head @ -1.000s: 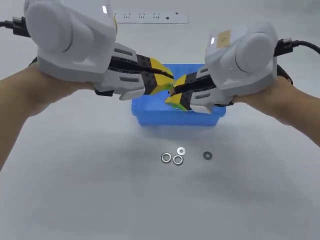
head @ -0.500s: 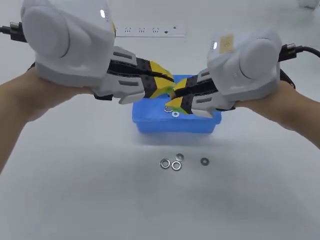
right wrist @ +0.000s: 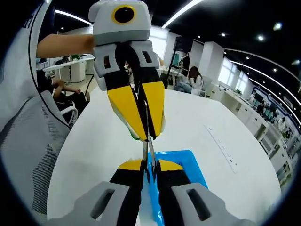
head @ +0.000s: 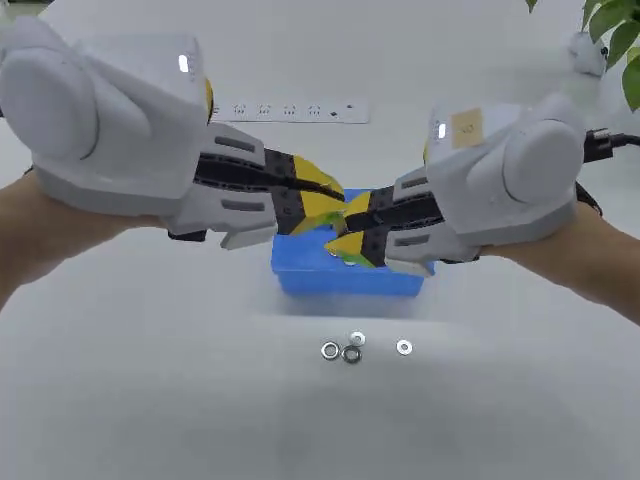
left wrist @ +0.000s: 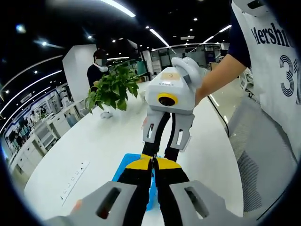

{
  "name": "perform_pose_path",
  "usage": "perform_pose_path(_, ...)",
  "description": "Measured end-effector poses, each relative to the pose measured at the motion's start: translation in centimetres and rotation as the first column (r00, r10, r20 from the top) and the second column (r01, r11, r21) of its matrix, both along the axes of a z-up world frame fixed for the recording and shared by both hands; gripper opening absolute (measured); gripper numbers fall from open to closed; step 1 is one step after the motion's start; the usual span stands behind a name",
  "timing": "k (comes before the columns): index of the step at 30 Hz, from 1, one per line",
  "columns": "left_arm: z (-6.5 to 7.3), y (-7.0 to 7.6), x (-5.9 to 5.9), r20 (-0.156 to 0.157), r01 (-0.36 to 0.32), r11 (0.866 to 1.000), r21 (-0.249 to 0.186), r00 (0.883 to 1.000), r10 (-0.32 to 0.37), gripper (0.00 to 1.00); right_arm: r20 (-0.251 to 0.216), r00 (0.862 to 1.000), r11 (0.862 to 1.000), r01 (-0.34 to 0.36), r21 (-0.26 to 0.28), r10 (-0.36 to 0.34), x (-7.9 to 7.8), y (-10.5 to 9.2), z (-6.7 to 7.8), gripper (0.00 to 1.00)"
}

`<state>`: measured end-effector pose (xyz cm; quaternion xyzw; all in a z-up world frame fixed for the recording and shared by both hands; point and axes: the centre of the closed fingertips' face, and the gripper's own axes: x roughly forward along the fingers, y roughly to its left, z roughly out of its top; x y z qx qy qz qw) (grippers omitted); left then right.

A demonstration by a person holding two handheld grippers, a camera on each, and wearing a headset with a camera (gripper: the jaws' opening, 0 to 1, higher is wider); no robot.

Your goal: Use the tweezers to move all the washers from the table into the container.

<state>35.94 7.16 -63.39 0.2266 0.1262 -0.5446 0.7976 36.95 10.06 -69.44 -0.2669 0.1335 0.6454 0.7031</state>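
Note:
Above the blue container, my two grippers meet tip to tip. The left gripper comes in from the left and the right gripper from the right. Thin silver tweezers run from the left gripper's shut yellow jaws down into my right gripper, whose jaws are also shut on them. From the left gripper, the right gripper's body faces me over the container. Several washers lie on the white table in front of the container, one a little apart to the right.
A white power strip lies on the table behind the container. A potted plant stands at the far right corner. People are in the room beyond the table.
The head camera has tilted, so everything sits lower in the picture. The grippers stay tip to tip over the container. The washers on the table lie as before.

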Motion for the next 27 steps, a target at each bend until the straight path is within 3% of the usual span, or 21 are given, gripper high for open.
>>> perform_pose_path(7,-0.9,0.3,-2.6,-0.037,-0.015,1.000,0.002,0.999,0.015,0.06,-0.023,0.999,0.999,-0.033,-0.015,0.032,-3.0,0.2,-1.0,0.12)
perform_pose_path(15,-2.1,-0.2,-4.7,-0.074,-0.013,1.000,-0.010,0.997,0.012,0.06,-0.049,0.998,0.998,-0.052,-0.035,0.050,-5.1,-0.1,-2.3,0.12)
perform_pose_path(18,-2.9,-0.2,-5.8,-0.090,0.011,1.000,0.018,0.996,-0.009,0.06,-0.047,0.997,0.997,-0.064,-0.049,0.061,-6.0,-0.3,-3.1,0.12)
perform_pose_path(27,-4.1,0.6,-6.3,-0.119,0.006,0.999,0.033,0.993,-0.002,0.06,-0.086,0.995,0.997,-0.060,-0.044,0.056,-6.9,0.2,-4.3,0.12)
